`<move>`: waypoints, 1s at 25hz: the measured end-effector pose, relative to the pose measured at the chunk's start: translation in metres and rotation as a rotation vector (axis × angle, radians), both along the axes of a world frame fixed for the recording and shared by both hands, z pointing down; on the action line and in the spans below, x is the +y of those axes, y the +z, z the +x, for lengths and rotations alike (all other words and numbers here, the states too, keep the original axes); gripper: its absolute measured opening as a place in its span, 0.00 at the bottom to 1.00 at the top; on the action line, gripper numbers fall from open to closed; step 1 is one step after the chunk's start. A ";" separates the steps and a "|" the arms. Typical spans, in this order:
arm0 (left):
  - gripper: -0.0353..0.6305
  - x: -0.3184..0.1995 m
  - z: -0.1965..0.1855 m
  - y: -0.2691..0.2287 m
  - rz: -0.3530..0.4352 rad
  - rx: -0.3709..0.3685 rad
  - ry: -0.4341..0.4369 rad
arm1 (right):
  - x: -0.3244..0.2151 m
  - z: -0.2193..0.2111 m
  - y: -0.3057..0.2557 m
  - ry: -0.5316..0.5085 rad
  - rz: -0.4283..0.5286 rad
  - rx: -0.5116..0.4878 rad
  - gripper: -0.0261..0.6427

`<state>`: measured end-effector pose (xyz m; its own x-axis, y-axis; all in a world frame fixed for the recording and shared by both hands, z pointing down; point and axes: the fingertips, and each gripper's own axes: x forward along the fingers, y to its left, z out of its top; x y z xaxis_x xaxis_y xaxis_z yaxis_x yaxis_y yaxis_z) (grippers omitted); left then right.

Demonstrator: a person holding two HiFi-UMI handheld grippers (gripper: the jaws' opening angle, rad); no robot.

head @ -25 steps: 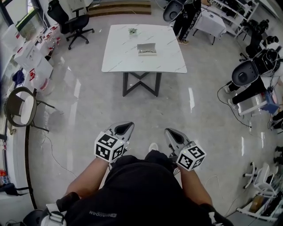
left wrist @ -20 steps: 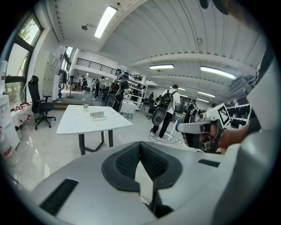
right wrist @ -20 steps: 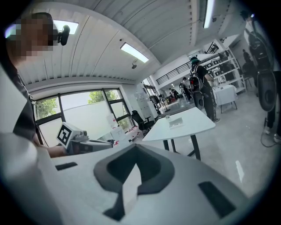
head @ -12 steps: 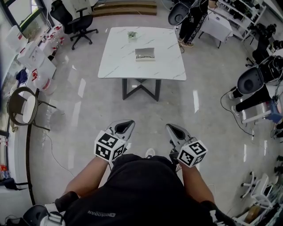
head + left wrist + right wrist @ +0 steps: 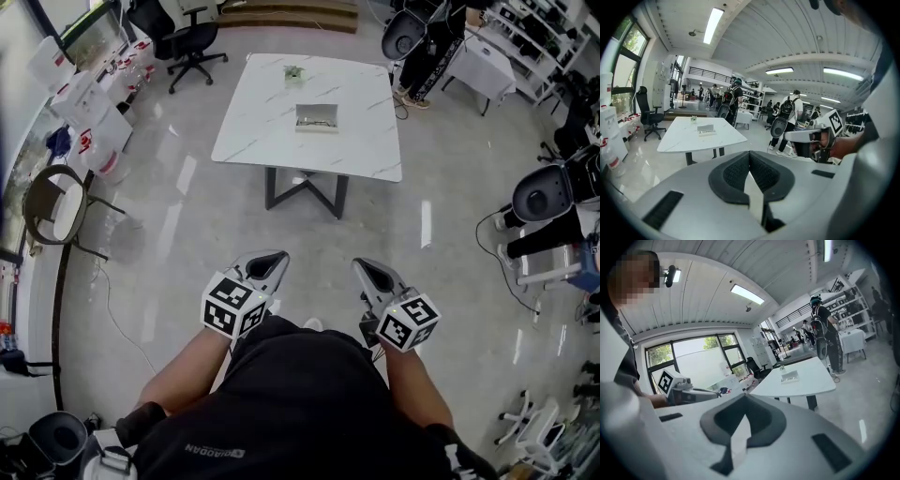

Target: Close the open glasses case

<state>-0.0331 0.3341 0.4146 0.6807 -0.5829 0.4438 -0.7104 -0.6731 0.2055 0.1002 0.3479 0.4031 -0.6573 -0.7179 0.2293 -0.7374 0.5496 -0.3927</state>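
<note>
Head view — case [image 5: 316,116] on table [image 5: 272,141].
Your left gripper [image 5: 270,262] and right gripper [image 5: 368,270] — jaws together, empty, well apart from it.

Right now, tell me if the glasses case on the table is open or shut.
Open, it seems, though far off: the glasses case lies on the white table with its lid raised.

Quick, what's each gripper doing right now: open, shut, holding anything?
Left gripper: shut, holding nothing.
Right gripper: shut, holding nothing.
</note>
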 end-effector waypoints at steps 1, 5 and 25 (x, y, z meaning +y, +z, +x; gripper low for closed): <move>0.06 -0.001 0.001 0.001 -0.003 -0.001 -0.010 | -0.002 0.002 -0.001 -0.007 0.004 0.000 0.04; 0.06 -0.008 0.008 0.001 0.000 0.003 -0.042 | -0.007 0.013 0.000 -0.025 0.008 0.000 0.04; 0.06 -0.030 0.031 0.017 -0.049 -0.018 -0.042 | -0.033 0.035 0.017 -0.031 -0.037 -0.013 0.04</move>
<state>-0.0020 0.3040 0.4317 0.6480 -0.5877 0.4844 -0.7415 -0.6322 0.2249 0.1354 0.3146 0.4205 -0.6820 -0.6885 0.2467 -0.7152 0.5572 -0.4220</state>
